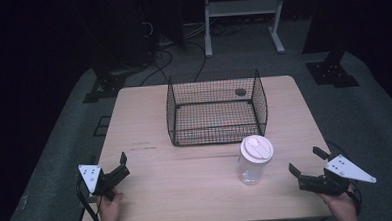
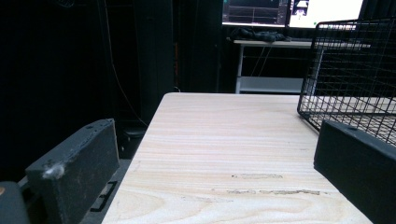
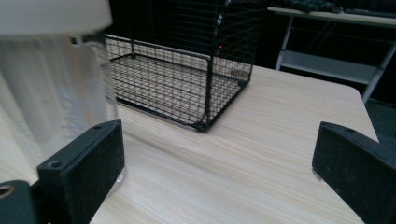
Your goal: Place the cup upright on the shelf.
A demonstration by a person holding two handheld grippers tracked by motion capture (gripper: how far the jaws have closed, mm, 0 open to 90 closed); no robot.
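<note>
One wire basket (image 1: 216, 109), one lidded clear jar (image 1: 253, 160), one wooden table (image 1: 197, 190), two hand-held grippers

Wire basket (image 1: 216, 109) at table (image 1: 146, 167) centre-rear, lidded jar (image 1: 253, 160) just before its right front corner

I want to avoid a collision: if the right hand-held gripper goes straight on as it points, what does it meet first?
Probably the clear jar: the right hand-held gripper points at it across bare table, though its own view puts the jar left of centre.
</note>
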